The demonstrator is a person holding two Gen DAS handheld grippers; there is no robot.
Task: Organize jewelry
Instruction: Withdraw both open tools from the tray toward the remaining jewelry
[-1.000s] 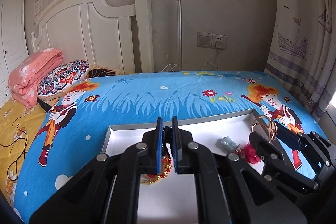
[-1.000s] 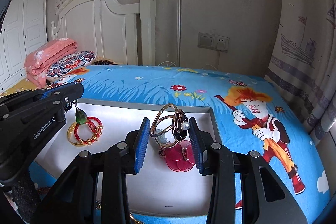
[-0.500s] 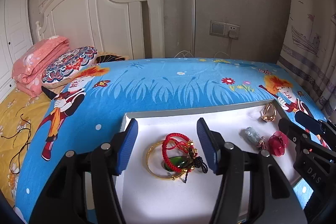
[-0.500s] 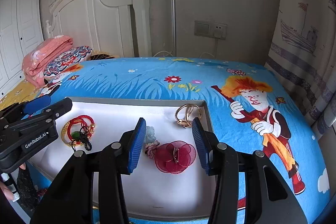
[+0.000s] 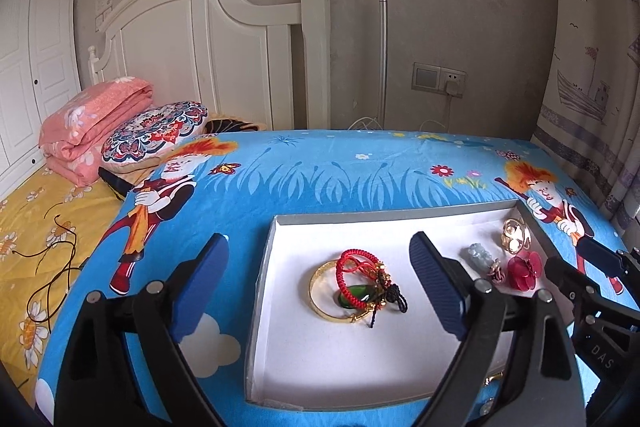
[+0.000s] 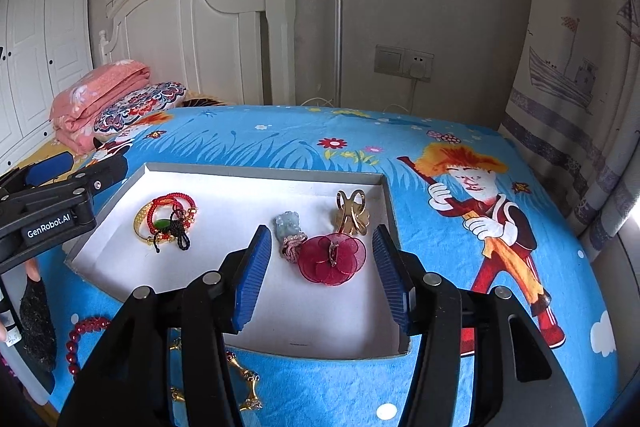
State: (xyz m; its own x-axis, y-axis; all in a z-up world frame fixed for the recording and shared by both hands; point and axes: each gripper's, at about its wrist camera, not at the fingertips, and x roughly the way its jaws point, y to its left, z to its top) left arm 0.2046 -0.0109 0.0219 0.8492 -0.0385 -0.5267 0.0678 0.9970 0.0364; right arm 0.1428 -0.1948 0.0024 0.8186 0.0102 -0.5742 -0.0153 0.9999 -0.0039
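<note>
A shallow white tray (image 5: 340, 355) (image 6: 224, 183) lies on the blue cartoon bedspread. In it, left, lie a gold bangle (image 5: 320, 297) with a red cord bracelet (image 5: 354, 269) (image 6: 170, 205) and a green pendant (image 5: 354, 294). Right in the tray lie a pale jade charm (image 6: 289, 223), a red flower brooch (image 6: 332, 259) (image 5: 524, 269) and a gold ring piece (image 6: 353, 213) (image 5: 514, 239). My left gripper (image 5: 318, 281) is open and empty, held above the bangle pile. My right gripper (image 6: 326, 273) is open and empty, above the red flower.
On the bedspread in front of the tray lie a red bead bracelet (image 6: 82, 341) and a gold chain (image 6: 244, 383), partly hidden by my right gripper. A folded pink blanket (image 5: 94, 123) and a patterned pillow (image 5: 156, 131) lie by the white headboard. Curtains hang on the right.
Both grippers opened and let go: the left released the red cord and pendant onto the bangle, the right set down the gold ring piece in the tray. Both have drawn back.
</note>
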